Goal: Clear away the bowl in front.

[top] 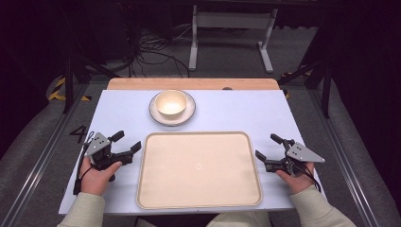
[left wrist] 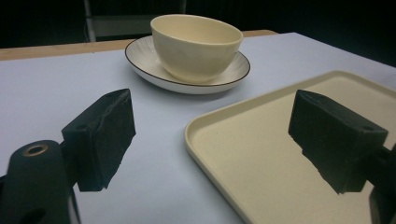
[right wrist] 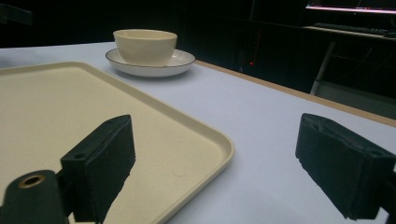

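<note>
Bowl (top: 171, 102) sits on its plate (top: 188, 115) near the tabletop's far edge, both my grippers (top: 126, 142) (top: 267, 146) gaping empty beside the tray (top: 198, 201); a one-sided pinch could tip it.

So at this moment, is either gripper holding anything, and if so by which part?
Nothing is held. The left gripper and right gripper both stand open beside the tray, apart from the bowl on its plate.

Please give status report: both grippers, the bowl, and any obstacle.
Left gripper open, empty, left of tray. Right gripper open, empty, right of tray. Bowl upright on plate, beyond tray. Nothing blocks it.
</note>
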